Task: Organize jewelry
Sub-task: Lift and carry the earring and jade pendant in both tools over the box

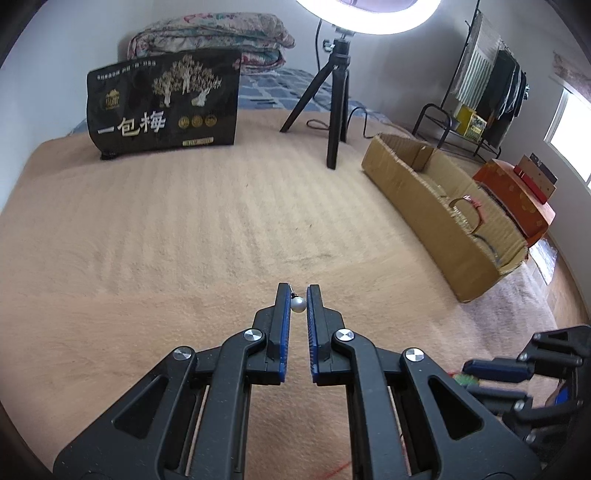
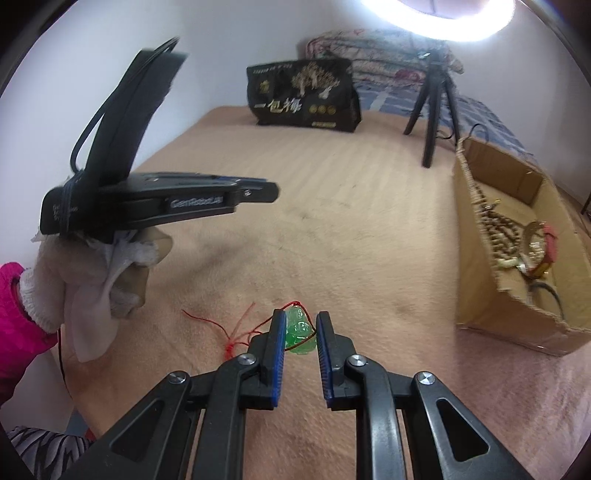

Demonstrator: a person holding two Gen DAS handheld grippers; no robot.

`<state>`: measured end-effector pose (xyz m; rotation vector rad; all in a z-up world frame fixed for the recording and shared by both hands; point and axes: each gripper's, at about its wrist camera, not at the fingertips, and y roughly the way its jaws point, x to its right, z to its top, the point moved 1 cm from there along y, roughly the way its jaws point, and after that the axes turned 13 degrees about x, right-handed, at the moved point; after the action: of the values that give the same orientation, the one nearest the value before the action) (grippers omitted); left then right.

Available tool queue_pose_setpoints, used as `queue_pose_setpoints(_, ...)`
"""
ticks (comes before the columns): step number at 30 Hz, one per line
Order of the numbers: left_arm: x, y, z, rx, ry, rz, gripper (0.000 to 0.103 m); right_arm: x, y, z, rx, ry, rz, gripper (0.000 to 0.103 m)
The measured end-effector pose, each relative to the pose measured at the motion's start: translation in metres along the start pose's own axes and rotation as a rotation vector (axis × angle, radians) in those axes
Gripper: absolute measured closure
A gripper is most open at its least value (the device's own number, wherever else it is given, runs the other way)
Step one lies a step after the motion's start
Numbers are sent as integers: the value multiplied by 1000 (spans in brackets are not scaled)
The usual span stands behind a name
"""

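My left gripper (image 1: 298,295) is shut on a small white pearl earring (image 1: 298,304), held above the beige blanket (image 1: 184,229). It also shows from the side in the right wrist view (image 2: 271,192), raised at the left. My right gripper (image 2: 301,325) stands low on the blanket with its jaws around a green jade pendant (image 2: 300,330) on a red cord (image 2: 236,332); the jaws are apart and do not press it. A cardboard box (image 2: 476,288) at the right holds a bead necklace (image 2: 498,229) and bangles (image 2: 537,240).
A black snack bag (image 1: 162,103) stands at the back of the bed. A ring light on a black tripod (image 1: 336,110) stands behind the box (image 1: 424,199). An orange box (image 1: 517,195) lies beyond it. Folded quilts (image 1: 210,33) lie by the wall.
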<state>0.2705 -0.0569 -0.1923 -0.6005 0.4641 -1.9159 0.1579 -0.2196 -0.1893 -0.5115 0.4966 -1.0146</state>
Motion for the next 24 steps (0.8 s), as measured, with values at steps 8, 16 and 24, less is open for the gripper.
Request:
queue_pose_setpoints(8, 24, -19, 15, 44, 12, -41, 96, 24, -40, 14, 72, 39, -38, 88)
queue_pose_setpoints(16, 53, -27, 34, 83, 8, -104, 96, 62, -79, 25, 127, 72, -115, 88)
queue_pose_setpoints(24, 80, -24, 47, 100, 12, -152, 96, 107, -106, 48, 171, 88, -207, 88)
